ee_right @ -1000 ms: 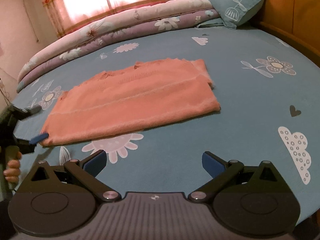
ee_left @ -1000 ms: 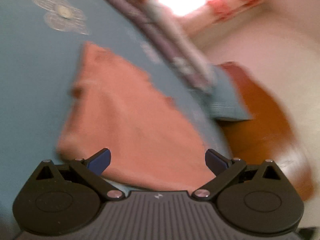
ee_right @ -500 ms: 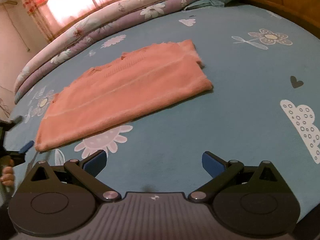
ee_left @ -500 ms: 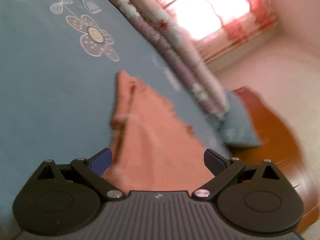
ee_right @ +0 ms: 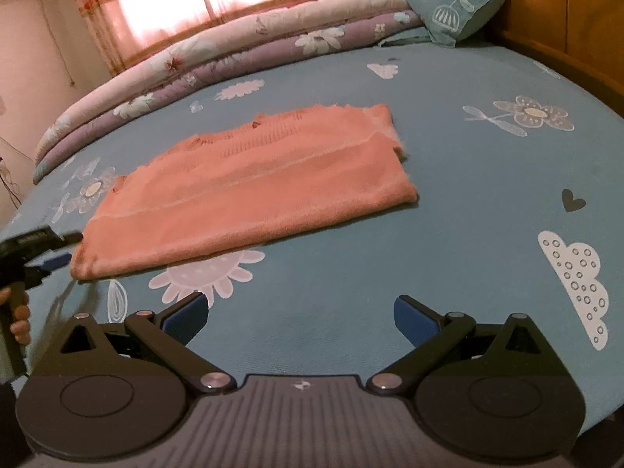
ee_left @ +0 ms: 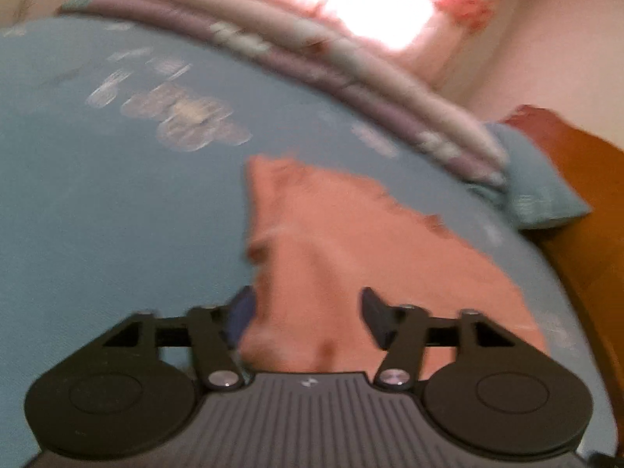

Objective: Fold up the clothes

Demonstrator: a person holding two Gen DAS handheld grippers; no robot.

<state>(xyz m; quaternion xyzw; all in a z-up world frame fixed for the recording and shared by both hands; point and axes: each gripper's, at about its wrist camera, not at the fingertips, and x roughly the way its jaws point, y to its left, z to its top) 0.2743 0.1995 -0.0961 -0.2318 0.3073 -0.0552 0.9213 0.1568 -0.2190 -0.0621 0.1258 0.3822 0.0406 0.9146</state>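
Right wrist view shows us the folded salmon-pink knitted garment point(ee_right: 249, 187) lying flat on the blue bed sheet printed with white flowers and clouds point(ee_right: 468, 202), near the middle of the bed. Our right gripper point(ee_right: 298, 318) hovers above the bare sheet in front of the garment, well apart from it, with its jaws wide and nothing between them. At the left edge of this view we see our left gripper point(ee_right: 58, 251) at the near left corner of the garment, held by a hand point(ee_right: 17, 314).

From the left wrist view, which is blurred, our left gripper point(ee_left: 308, 318) has the garment point(ee_left: 351, 241) edge between its jaws, and the jaws are closing; we cannot tell if the pads already press the cloth. A rolled floral quilt point(ee_right: 218, 58) and a teal pillow point(ee_right: 448, 0) lie at the far side of the bed.
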